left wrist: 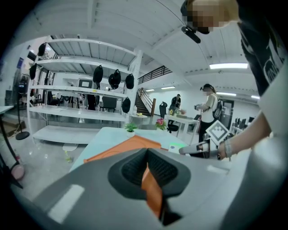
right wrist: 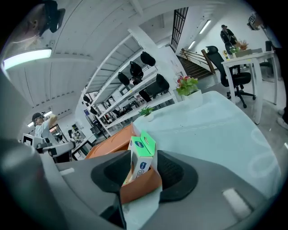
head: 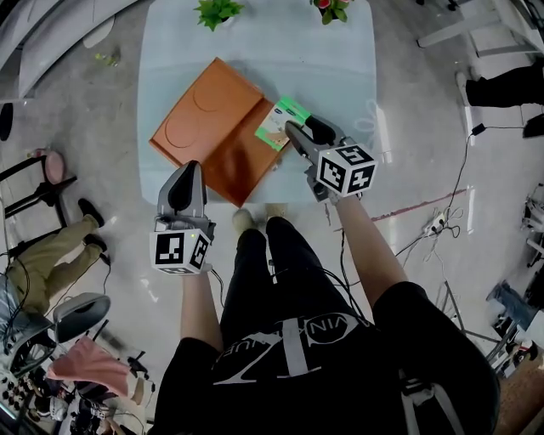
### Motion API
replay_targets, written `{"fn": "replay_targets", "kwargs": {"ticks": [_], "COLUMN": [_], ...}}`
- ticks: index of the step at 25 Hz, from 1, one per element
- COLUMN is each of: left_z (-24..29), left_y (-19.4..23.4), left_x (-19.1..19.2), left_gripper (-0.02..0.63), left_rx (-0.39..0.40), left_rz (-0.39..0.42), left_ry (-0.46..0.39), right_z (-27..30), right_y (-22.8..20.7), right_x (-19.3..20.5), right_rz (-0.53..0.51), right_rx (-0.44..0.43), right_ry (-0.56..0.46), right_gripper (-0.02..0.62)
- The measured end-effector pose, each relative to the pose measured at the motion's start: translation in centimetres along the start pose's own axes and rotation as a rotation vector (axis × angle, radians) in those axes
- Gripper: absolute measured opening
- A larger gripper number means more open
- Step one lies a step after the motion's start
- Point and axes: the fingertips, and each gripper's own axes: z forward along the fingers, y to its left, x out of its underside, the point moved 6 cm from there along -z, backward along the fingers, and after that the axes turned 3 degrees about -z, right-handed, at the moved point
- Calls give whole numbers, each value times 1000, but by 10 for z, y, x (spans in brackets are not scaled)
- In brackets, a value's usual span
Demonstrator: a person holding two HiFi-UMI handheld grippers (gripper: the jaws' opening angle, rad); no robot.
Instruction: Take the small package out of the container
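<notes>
Right tongs [right wrist: 145, 176] flank small package [right wrist: 143, 152], green-topped white box.

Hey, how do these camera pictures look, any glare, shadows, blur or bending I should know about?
Head view: even light, sharp; a shadow darkens the near side of the flat orange tray. Left gripper view: heavy fisheye bends the white shelving, a ceiling strip light glares. Right gripper view: same bending; the small green and white package is fairly sharp, a lamp top left is blown out.

small package [head: 277, 124] partly behind right gripper [head: 291, 129], container [head: 212, 110] rim behind left gripper [head: 194, 166], plant [head: 331, 8] cropped
</notes>
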Motion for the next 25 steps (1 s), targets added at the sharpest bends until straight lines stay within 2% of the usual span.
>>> {"fn": "replay_targets", "kwargs": {"ticks": [2, 8, 18, 25], "left_z": [-5, -15, -18, -33], "left_y": [2, 15, 18, 23], "left_x": [3, 11, 8, -4], "left_gripper": [0, 0, 0, 0], "left_rx": [-4, -1, 74, 83], "left_rz": [-2, -17, -26, -16], "left_ry": [3, 14, 1, -22], "right_z": [1, -5, -19, -33], "right_y": [1, 8, 37, 60], "right_x": [1, 1, -8, -19], "right_rz": [-3, -49, -139, -141], "right_rx": [-4, 35, 88, 83], "right_ry": [-10, -59, -128, -187], "right_gripper": [167, 147, 98, 98]}}
